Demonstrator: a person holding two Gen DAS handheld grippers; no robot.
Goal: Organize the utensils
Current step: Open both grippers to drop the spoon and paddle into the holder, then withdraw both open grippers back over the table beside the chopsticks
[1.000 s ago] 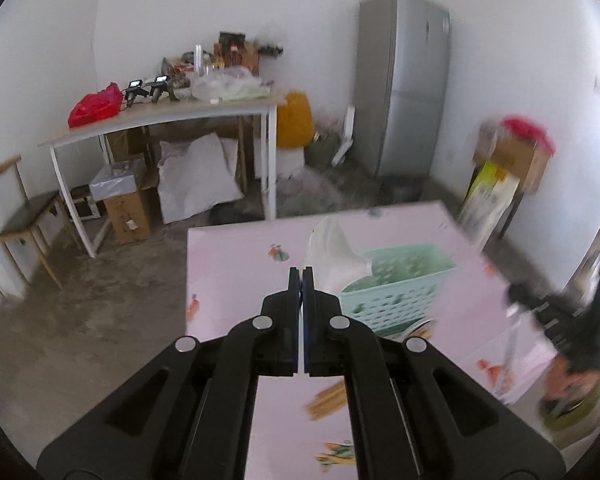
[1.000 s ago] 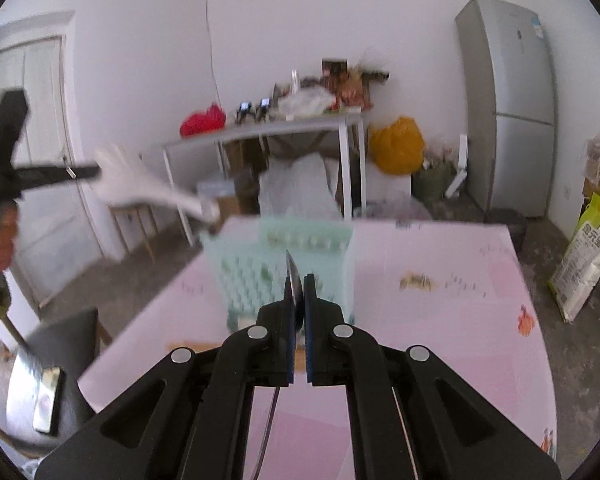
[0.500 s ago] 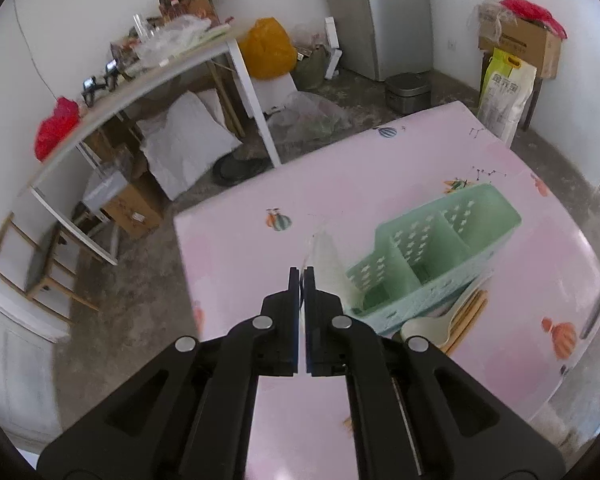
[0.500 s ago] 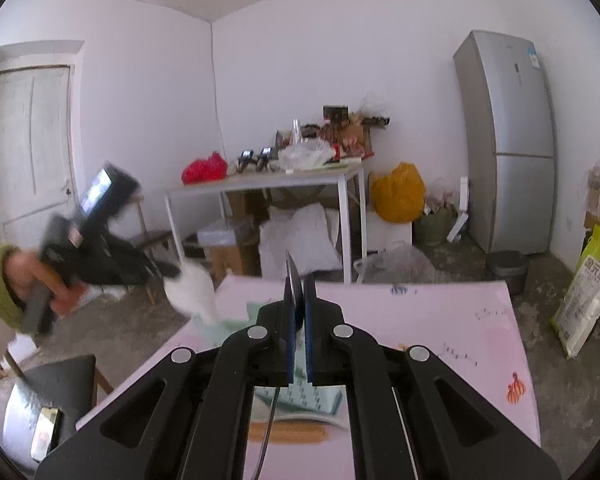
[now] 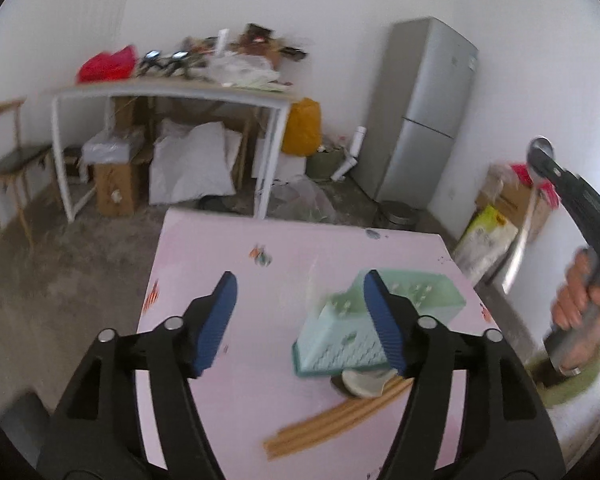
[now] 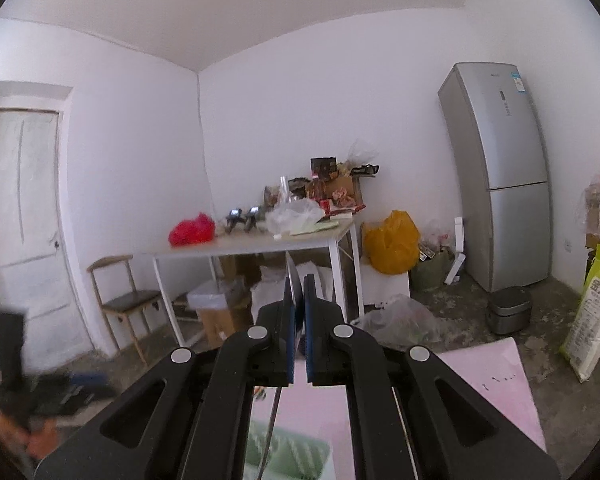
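A mint green utensil caddy (image 5: 364,320) stands on the pink table (image 5: 260,376). My left gripper (image 5: 300,304) is open and empty, held above the table beside the caddy. Wooden chopsticks (image 5: 340,416) and a white spoon (image 5: 362,382) lie in front of the caddy. My right gripper (image 6: 298,292) is shut on a metal utensil (image 6: 294,284), raised above the table; it also shows in the left wrist view (image 5: 540,152) with the metal handle (image 5: 520,240) hanging down. The caddy shows low in the right wrist view (image 6: 284,452).
A white side table (image 5: 172,92) piled with bags stands behind, with boxes and sacks under it. A grey fridge (image 5: 424,120) stands at the back right, a wooden chair (image 5: 4,152) at the left. A rice sack (image 5: 484,236) leans by the right wall.
My left gripper has opened and let go of the white spoon, and its view has tilted up. My right gripper has risen with the metal utensil.
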